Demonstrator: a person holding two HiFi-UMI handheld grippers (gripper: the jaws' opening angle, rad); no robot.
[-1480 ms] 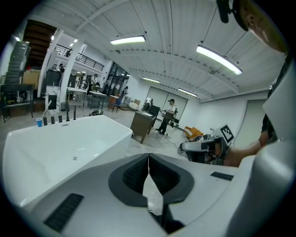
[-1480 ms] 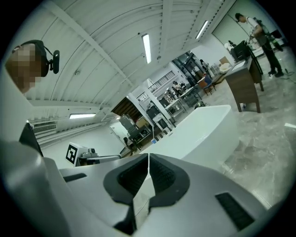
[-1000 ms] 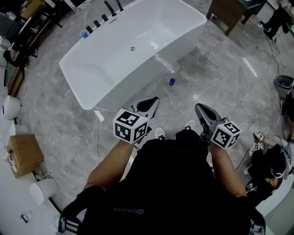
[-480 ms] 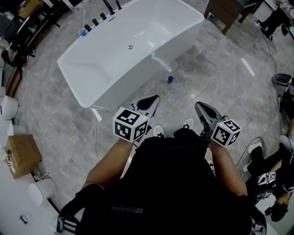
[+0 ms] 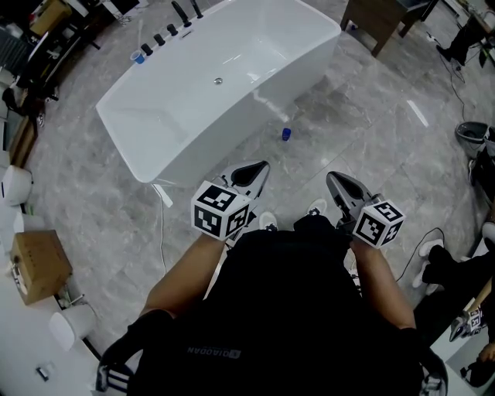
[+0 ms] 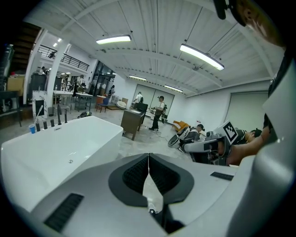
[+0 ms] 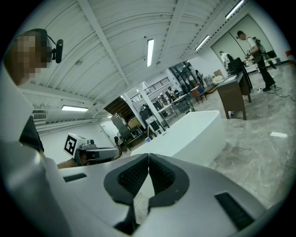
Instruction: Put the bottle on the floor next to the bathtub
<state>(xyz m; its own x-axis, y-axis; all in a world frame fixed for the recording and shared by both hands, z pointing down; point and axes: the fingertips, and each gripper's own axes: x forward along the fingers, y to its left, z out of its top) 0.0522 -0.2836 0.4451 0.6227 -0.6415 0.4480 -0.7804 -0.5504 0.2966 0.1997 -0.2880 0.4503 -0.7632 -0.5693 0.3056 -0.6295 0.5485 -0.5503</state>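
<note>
A white bathtub (image 5: 155, 116) fills the upper middle of the head view. On the grey floor just off its near side stands a small bottle with a blue cap (image 5: 285, 133). My left gripper (image 5: 260, 167) is held in front of my body, shut and empty, its tip pointing toward the tub. The right gripper (image 5: 331, 179) is level with it, also shut with nothing between the jaws. Both stay well short of the bottle. The tub (image 6: 55, 148) appears in the left gripper view, and the tub (image 7: 185, 136) also shows in the right gripper view; the bottle shows in neither.
A blue cup (image 5: 139, 56) and dark taps (image 5: 174, 29) sit on the tub's far rim. A white cable (image 5: 162, 232) trails from the tub's corner. A cardboard box (image 5: 37, 263) lies at the left, a wooden table (image 5: 379, 19) at the top right, people at the right edge.
Both grippers stay shut and almost still. The head view has drifted slightly, and the people at the lower right have shifted.
</note>
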